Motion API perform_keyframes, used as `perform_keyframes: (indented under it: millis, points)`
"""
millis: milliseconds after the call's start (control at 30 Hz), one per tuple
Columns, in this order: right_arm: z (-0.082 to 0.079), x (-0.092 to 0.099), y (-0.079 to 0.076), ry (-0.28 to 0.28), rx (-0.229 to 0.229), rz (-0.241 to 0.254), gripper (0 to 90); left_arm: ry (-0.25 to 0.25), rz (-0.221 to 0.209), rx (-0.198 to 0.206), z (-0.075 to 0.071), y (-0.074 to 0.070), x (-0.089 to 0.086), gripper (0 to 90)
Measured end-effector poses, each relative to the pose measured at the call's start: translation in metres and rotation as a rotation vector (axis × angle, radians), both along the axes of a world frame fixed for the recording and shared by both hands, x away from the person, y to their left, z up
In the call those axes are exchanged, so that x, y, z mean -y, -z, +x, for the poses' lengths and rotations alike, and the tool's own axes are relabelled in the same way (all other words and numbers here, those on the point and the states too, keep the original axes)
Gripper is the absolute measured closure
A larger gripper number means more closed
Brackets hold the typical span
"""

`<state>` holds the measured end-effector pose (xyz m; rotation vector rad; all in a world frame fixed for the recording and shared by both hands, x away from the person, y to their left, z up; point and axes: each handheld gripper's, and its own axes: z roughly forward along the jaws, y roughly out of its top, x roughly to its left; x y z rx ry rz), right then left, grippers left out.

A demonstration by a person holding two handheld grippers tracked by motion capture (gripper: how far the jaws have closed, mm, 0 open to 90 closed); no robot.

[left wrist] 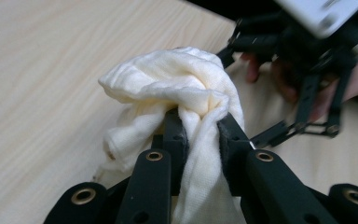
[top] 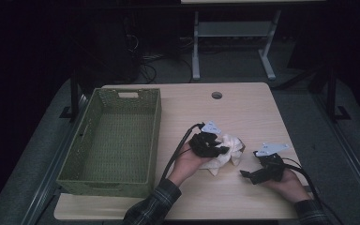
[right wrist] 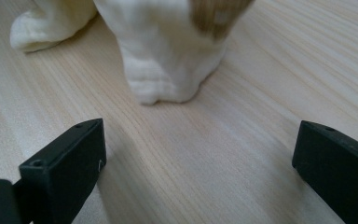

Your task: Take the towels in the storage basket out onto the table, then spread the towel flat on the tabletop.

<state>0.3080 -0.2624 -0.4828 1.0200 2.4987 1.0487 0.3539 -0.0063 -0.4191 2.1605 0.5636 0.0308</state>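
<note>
Pinching the cream cloth [left wrist: 177,88] mid-frame, your left gripper [top: 209,146] looks ready to carry it into the green basket [top: 155,136]; right gripper [top: 258,173] waits lower right, jaws spread.

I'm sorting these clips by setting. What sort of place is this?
Probably a lab or workshop recording station. A plain wooden table stands on a metal frame in a dark room, cables trail on the floor behind, and a person works a cloth with handheld grippers beside a green basket.
</note>
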Motion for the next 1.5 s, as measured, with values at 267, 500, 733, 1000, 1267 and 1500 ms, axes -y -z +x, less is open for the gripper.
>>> perform_keyframes:
  millis: [267,500,733,1000,1267,1500]
  points:
    - [0.0,0.0,0.0,0.001,-0.001,0.0,2.4,-0.001,0.072,-0.017,0.005,0.029,0.007,76.2]
    - [0.0,0.0,0.0,0.0,-0.002,0.0,2.3,0.019,0.123,-0.025,0.001,0.047,0.015,68.8]
    - [0.0,0.0,0.0,-0.002,0.002,0.003,2.3,0.011,0.113,0.037,-0.006,0.023,0.004,44.5]
    - [0.0,0.0,0.0,-0.002,0.002,0.003,2.3,-0.06,0.062,0.031,-0.017,0.005,-0.028,46.8]
    - [0.0,0.0,0.0,-0.004,-0.001,0.0,2.3,-0.114,0.063,-0.004,-0.025,0.018,-0.044,48.4]
    - [0.0,0.0,0.0,-0.005,0.0,0.0,2.3,-0.129,0.069,-0.007,-0.027,0.021,-0.042,78.0]
